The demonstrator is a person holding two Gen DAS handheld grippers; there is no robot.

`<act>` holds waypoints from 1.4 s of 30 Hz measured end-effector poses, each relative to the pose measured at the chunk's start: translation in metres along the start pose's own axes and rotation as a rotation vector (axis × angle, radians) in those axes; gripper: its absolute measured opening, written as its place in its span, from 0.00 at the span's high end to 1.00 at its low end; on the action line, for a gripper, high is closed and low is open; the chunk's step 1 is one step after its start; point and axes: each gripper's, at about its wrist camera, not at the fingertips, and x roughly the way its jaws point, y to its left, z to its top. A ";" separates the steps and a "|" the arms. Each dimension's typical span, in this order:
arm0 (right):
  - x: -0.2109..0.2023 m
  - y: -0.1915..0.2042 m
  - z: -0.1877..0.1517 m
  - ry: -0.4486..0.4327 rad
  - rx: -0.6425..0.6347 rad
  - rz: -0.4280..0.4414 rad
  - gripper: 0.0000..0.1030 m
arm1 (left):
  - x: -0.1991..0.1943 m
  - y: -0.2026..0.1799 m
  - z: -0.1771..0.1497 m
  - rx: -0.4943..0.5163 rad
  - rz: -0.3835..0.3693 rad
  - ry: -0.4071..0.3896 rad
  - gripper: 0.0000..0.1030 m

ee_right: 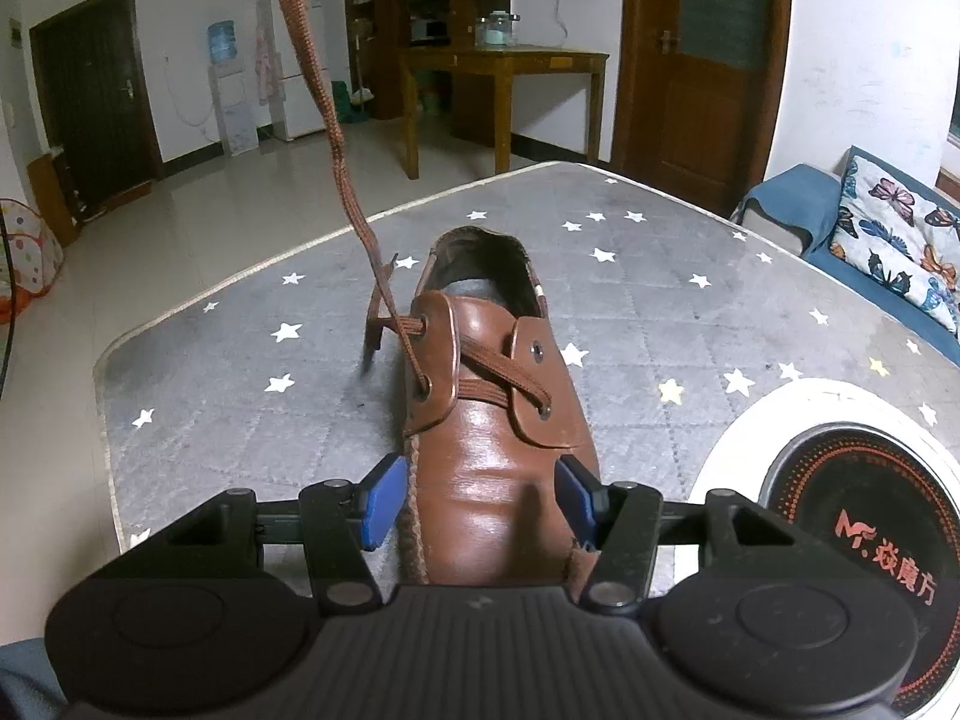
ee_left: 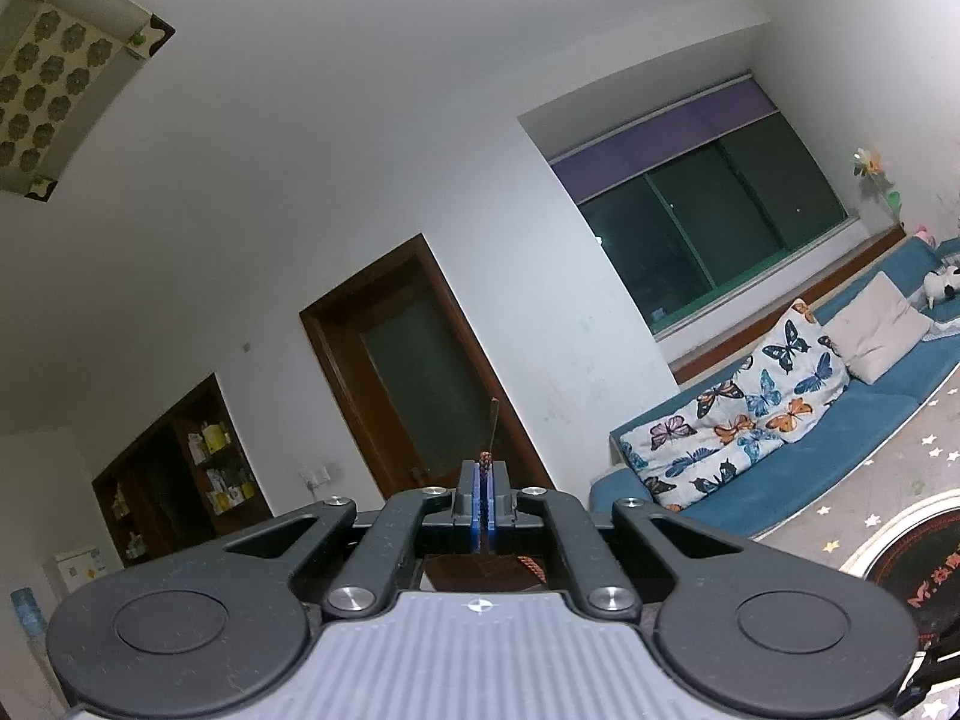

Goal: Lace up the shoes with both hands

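Here the left tongs (ee_left: 483,480) are pressed together on the brown shoelace (ee_right: 312,84): its woven end pokes out just above the blue pads (ee_left: 477,504), with the dark stiff tip standing up beyond, and a short orange-brown stretch shows beneath the fingers. They point slightly upward toward a white wall and a wooden door (ee_left: 420,372).

The right tongs (ee_right: 483,495) stand about half apart, straddling the toe of the brown leather shoe (ee_right: 498,420). The right pad (ee_right: 576,498) lies against the shoe's side; the left pad (ee_right: 381,498) sits just beside the stitched welt, and I cannot tell whether it presses.

The shoe rests on a grey quilted mat (ee_right: 630,312) with white stars, heel opening away from the camera. The lace crosses between the flaps through metal-ringed eyelets, leaves the upper left eyelet and rises taut out of the top of the view; its other end lies loose on the mat just left of the shoe.

The mat's pale edge runs left and far, with tiled floor (ee_right: 252,192) beyond. A round black disc with a white rim (ee_right: 864,516) lies near the shoe's right, and a blue sofa (ee_right: 786,198) borders the far right corner. The leather is smooth and glossy, creased over the toe.
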 end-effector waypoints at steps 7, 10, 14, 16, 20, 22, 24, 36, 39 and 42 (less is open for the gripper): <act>-0.004 -0.004 0.002 -0.017 0.016 -0.007 0.46 | -0.001 -0.001 0.003 0.012 -0.008 -0.004 0.98; -0.006 -0.010 0.004 -0.030 0.030 -0.012 0.46 | 0.002 -0.002 0.001 0.011 -0.024 0.008 0.98; -0.008 -0.019 0.007 -0.048 0.056 -0.011 0.50 | 0.004 -0.006 0.001 0.014 -0.038 0.017 0.98; -0.009 -0.023 0.009 -0.064 0.071 -0.013 0.52 | 0.005 -0.007 0.001 0.008 -0.051 0.023 0.98; -0.009 -0.030 0.015 -0.092 0.096 -0.013 0.56 | 0.007 -0.010 -0.002 -0.013 -0.086 0.043 0.98; -0.006 -0.034 0.019 -0.100 0.108 -0.015 0.56 | 0.008 -0.012 -0.005 -0.019 -0.108 0.060 0.98; -0.002 -0.037 0.021 -0.103 0.116 -0.019 0.56 | 0.010 -0.016 -0.010 -0.027 -0.130 0.081 0.97; 0.024 -0.038 0.037 -0.123 0.140 -0.008 0.56 | 0.017 -0.040 -0.052 -0.096 -0.231 0.233 0.97; 0.029 -0.037 0.035 -0.113 0.120 -0.028 0.57 | 0.019 -0.048 -0.062 -0.117 -0.249 0.264 0.97; 0.031 -0.037 0.031 -0.102 0.116 -0.031 0.57 | 0.020 -0.057 -0.072 -0.130 -0.275 0.298 0.97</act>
